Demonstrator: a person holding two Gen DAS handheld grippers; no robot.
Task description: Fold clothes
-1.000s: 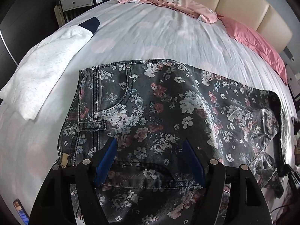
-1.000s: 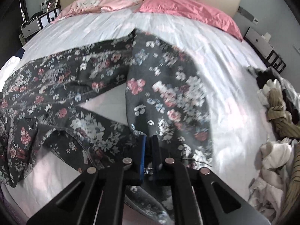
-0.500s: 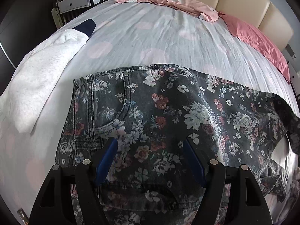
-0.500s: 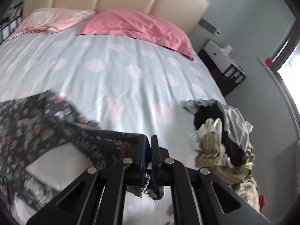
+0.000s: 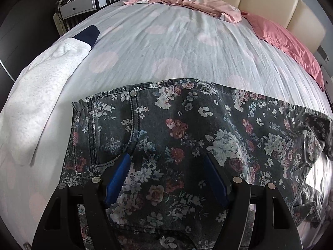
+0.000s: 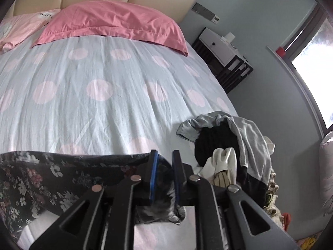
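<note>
Dark floral trousers (image 5: 187, 129) lie across the polka-dot bed sheet (image 5: 177, 41), waistband and pocket to the left, legs running off to the right. My left gripper (image 5: 166, 162) hovers open over the hip area, its blue pads spread wide and the cloth below them. In the right wrist view the trouser leg (image 6: 41, 179) stretches in from the left, and its end hangs between the pads of my right gripper (image 6: 165, 153). Those jaws are opening, with a gap showing on both sides of the cloth.
A white sweatshirt with a navy cuff (image 5: 37, 95) lies left of the trousers. Pink pillows (image 6: 116, 23) rest against the beige headboard. A pile of unfolded clothes (image 6: 229, 152) sits at the bed's right edge, with a nightstand (image 6: 220, 48) beyond it.
My right gripper swung right with the trouser leg end, drawing the leg out across the bed, and its jaws have parted. The left gripper stayed open over the hip area.
</note>
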